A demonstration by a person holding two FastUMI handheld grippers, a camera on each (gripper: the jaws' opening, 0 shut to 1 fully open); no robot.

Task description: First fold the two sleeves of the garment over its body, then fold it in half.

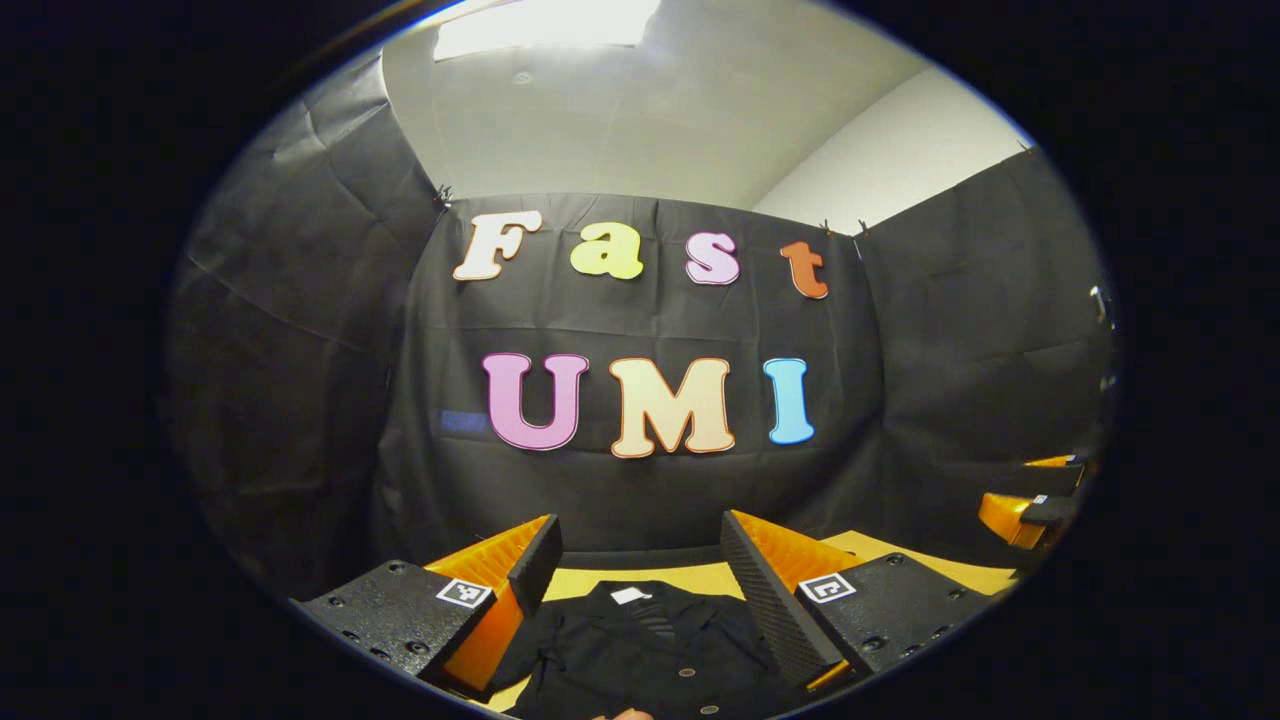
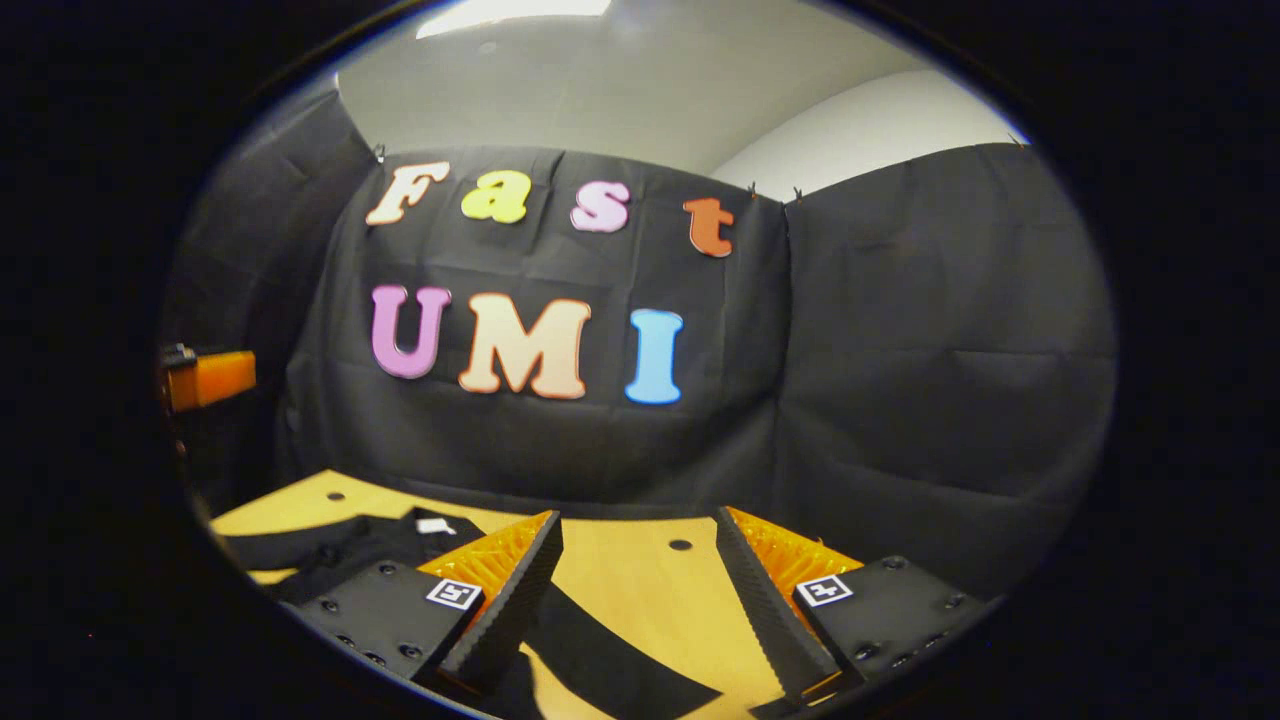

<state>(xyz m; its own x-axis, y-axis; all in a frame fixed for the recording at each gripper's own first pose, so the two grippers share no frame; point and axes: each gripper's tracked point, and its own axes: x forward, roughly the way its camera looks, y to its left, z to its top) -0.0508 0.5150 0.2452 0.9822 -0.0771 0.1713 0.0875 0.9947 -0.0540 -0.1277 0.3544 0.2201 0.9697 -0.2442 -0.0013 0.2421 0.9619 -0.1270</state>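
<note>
The left gripper (image 1: 640,590) hangs with fingers spread wide above the dark garment (image 1: 650,650) (collar tag up) lying flat on the wooden surface (image 2: 640,570). The right gripper (image 2: 640,600), fingers likewise apart and empty, hovers over one sleeve (image 2: 610,650) stretched across the surface.

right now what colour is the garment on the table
Black, with a small white neck label; the garment shows best in the left gripper view.

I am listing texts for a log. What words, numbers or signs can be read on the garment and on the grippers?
Garment neck label: too small to read.
Left gripper markers: square code patterns, no words.
Right gripper markers: the same.
Nothing can be quoted.
</note>
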